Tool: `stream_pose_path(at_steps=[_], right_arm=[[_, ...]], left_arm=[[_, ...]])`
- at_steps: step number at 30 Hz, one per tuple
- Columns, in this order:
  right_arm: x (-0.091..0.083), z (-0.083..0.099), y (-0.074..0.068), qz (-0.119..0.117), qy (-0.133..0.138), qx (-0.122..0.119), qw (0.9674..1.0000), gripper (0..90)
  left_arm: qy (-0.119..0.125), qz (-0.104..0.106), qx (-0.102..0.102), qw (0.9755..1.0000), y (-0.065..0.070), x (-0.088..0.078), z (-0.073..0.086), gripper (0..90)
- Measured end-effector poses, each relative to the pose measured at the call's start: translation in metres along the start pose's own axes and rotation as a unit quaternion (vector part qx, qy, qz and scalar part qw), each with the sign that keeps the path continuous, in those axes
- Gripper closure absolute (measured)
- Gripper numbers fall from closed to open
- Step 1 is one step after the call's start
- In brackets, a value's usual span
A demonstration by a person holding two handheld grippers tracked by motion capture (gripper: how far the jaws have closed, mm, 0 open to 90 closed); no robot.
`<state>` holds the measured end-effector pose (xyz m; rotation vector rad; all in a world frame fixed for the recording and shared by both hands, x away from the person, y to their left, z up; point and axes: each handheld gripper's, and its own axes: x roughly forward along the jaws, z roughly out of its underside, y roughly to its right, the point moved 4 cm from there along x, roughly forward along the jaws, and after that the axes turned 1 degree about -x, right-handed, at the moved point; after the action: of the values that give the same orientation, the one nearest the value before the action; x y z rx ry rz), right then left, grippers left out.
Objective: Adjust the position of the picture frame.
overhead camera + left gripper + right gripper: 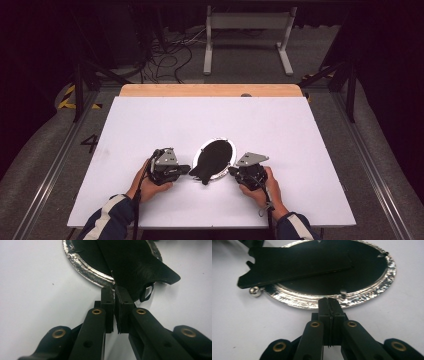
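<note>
An oval picture frame (231,150) with a crinkled silver rim (372,292) lies face down on the white table, its black back up. A black stand flap (202,175) sticks out past the frame's near left end and is lifted off the back (297,263). My left gripper (187,170) comes in from the left, and its jaws (114,288) are shut on the thin edge of that flap (140,267). My right gripper (232,171) meets the frame from the right, shut (329,300) with its tips over the near rim.
The white board (150,120) has free room all around the frame; a wooden strip (210,90) runs along its far edge. A small silver ball (255,291) lies beside the rim. A black loop (147,291) hangs from the flap. Floor cables and a white stand lie beyond.
</note>
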<state>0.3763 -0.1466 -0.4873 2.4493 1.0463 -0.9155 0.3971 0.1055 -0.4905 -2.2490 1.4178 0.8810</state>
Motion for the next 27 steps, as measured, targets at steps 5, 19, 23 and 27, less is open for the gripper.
stream_pose_path(at_steps=[5, 19, 23, 27], right_arm=[[0.001, -0.001, -0.010, -0.014, -0.002, -0.008, 0.9999, 90.0], [-0.004, 0.004, -0.006, -0.017, 0.001, 0.002, 0.9999, 90.0], [-0.006, 0.005, 0.000, -0.013, -0.001, 0.010, 0.9999, 90.0], [-0.008, 0.007, 0.009, -0.007, 0.000, 0.022, 0.9997, 90.0]], left_arm=[[-0.004, 0.005, -0.007, 1.0000, -0.001, 0.003, 0.001, 85.8], [-0.011, 0.024, 0.001, 0.9996, 0.009, 0.009, -0.003, 90.0], [-0.011, 0.029, 0.000, 0.9995, 0.014, 0.012, -0.005, 90.0], [-0.013, 0.034, 0.002, 0.9993, 0.020, 0.015, -0.007, 90.0]])
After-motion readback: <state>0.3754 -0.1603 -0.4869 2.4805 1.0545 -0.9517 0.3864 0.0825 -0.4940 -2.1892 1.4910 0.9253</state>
